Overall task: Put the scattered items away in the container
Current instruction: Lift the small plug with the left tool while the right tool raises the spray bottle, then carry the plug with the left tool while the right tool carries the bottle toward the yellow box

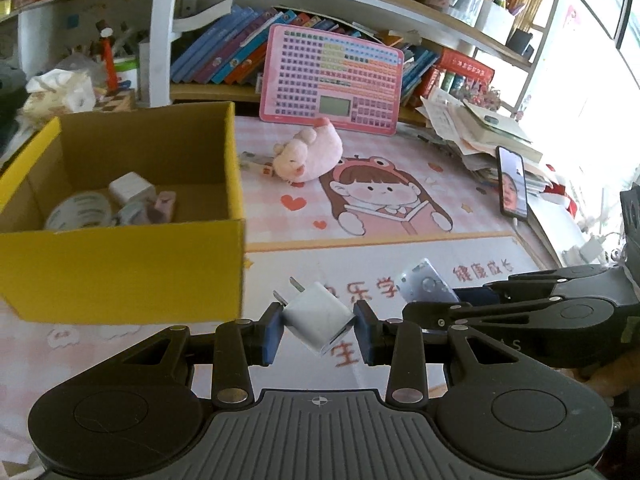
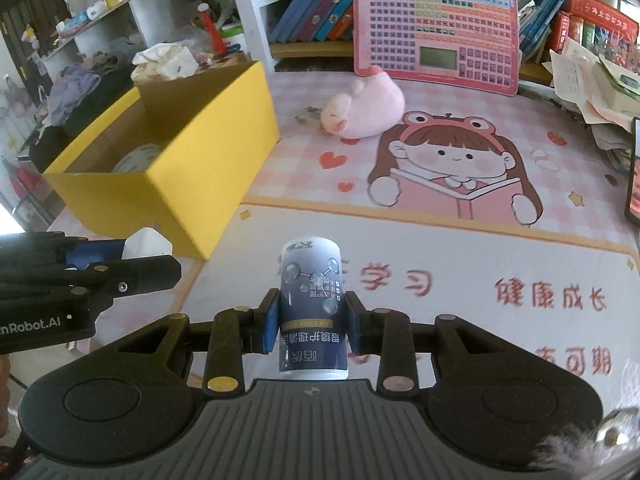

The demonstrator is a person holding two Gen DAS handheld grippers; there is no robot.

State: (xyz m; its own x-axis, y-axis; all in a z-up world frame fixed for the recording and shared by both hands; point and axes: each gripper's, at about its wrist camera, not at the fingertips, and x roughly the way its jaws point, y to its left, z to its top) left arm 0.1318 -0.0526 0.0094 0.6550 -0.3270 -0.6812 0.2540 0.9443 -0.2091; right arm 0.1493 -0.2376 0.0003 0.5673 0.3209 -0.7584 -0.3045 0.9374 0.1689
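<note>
My left gripper (image 1: pixel 318 326) is shut on a white plug charger (image 1: pixel 318 316), held tilted above the mat, just right of the yellow cardboard box (image 1: pixel 120 268). The box holds a tape roll (image 1: pixel 80 210), a white cube charger (image 1: pixel 130 190) and other small items. My right gripper (image 2: pixel 312 322) is shut on a blue-and-white bottle (image 2: pixel 312 304), held above the mat; it also shows in the left wrist view (image 1: pixel 426 284). The box (image 2: pixel 200 168) stands to its front left. A pink plush pig (image 1: pixel 308 154) lies on the mat beyond, also in the right wrist view (image 2: pixel 364 112).
A pink keyboard toy (image 1: pixel 332 80) leans against the bookshelf at the back. A phone (image 1: pixel 512 186) stands propped at the right beside a pile of papers (image 1: pixel 472 128). Tissues and clutter (image 1: pixel 60 92) sit behind the box.
</note>
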